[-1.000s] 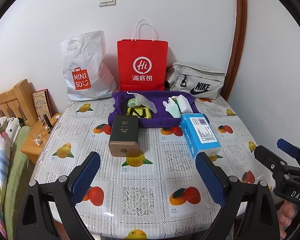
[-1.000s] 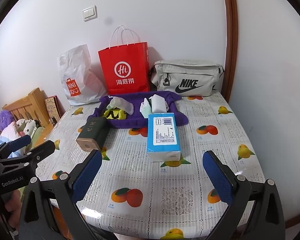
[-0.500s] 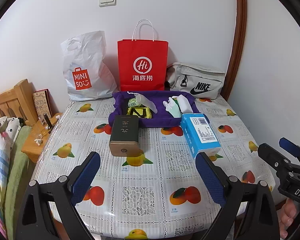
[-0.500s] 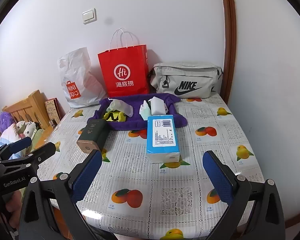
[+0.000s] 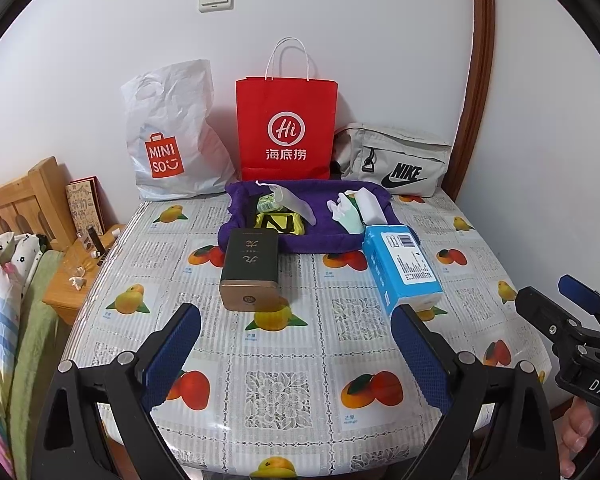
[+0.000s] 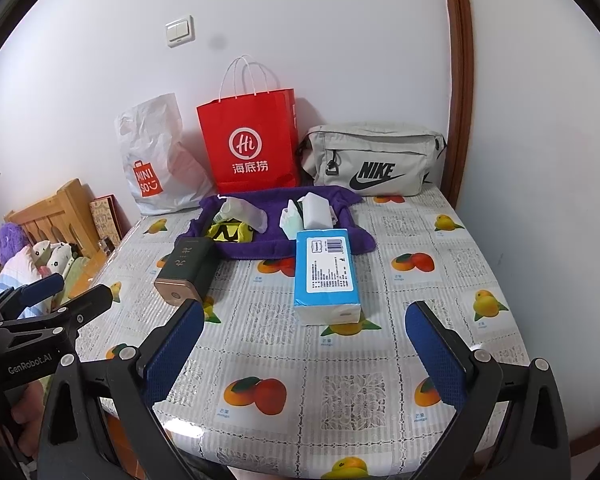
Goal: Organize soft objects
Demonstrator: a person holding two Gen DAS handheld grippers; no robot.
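Both grippers are held back at the near edge of the surface [image 5: 284, 364], nothing between either pair of jaws; left gripper [image 5: 296, 344] jaws wide, right gripper [image 6: 304, 344] jaws wide; neither touches anything.

The thing I judge the next move turns on is the blue tissue pack [image 6: 326, 270]; a soft pack in blue wrap, lying flat on the surface, apart from both grippers. Seen from the right jaws it sits straight ahead, almost on the centreline between the two fingers, its long axis running directly away from me along the line of the fingers; its short white end faces the jaws. Seen from the left jaws the same pack [image 5: 400, 264] is ahead but off toward the right finger, and its axis slants across the view; so I judge the right hand the nearer and better lined up.

With the axis lying along the fingers, the jaws would close across the pack's narrow width; no wrist turn needed, only an advance and a drop; the opening looks wider than the pack, though I cannot confirm that from here.

Ahead of the left jaws, slightly left of centre, lies the dark tin [image 5: 251, 268], rigid, probably not the target. Beyond both, the purple cloth tray [image 6: 260, 246] holds small packets; the pack's far end is just beside its near rim, perhaps touching.
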